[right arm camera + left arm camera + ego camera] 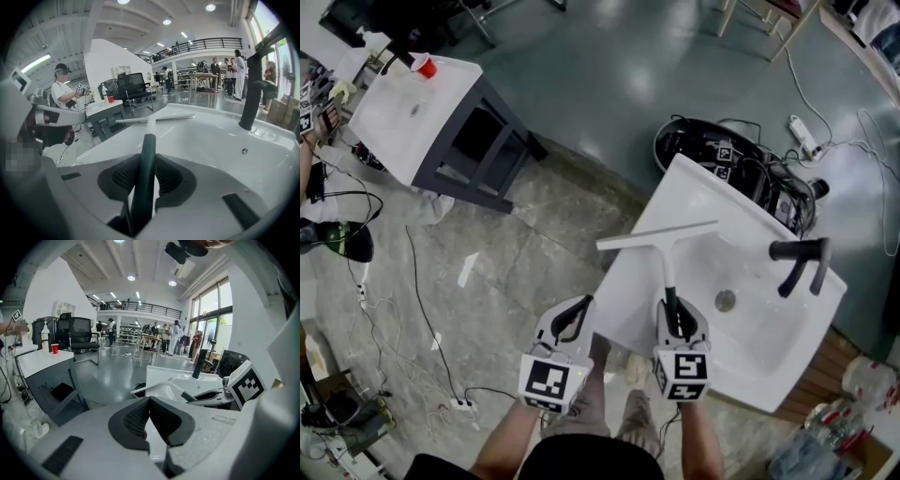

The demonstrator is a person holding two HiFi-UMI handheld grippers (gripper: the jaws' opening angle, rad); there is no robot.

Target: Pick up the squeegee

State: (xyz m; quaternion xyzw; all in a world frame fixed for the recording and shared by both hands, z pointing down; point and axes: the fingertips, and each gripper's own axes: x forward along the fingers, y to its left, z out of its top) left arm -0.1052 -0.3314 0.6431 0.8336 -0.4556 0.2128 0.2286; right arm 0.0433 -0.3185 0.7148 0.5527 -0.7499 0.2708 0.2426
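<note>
The squeegee [661,235] lies on the white sink [769,380], its white blade across the sink's far left part and its dark green handle [669,298] pointing back towards me. My right gripper [678,317] is shut on that handle; in the right gripper view the handle [144,164] runs between both pads and the blade [157,118] lies ahead. My left gripper [575,314] hangs beside the sink's left edge, over the floor, shut with nothing in it; its pads meet in the left gripper view [148,414].
A black faucet [799,261] stands at the sink's right, with the drain [726,301] in the basin. A black bin of cables [705,150] sits behind the sink. A white table with a red cup [423,67] stands far left. Cables and a power strip [463,405] lie on the floor.
</note>
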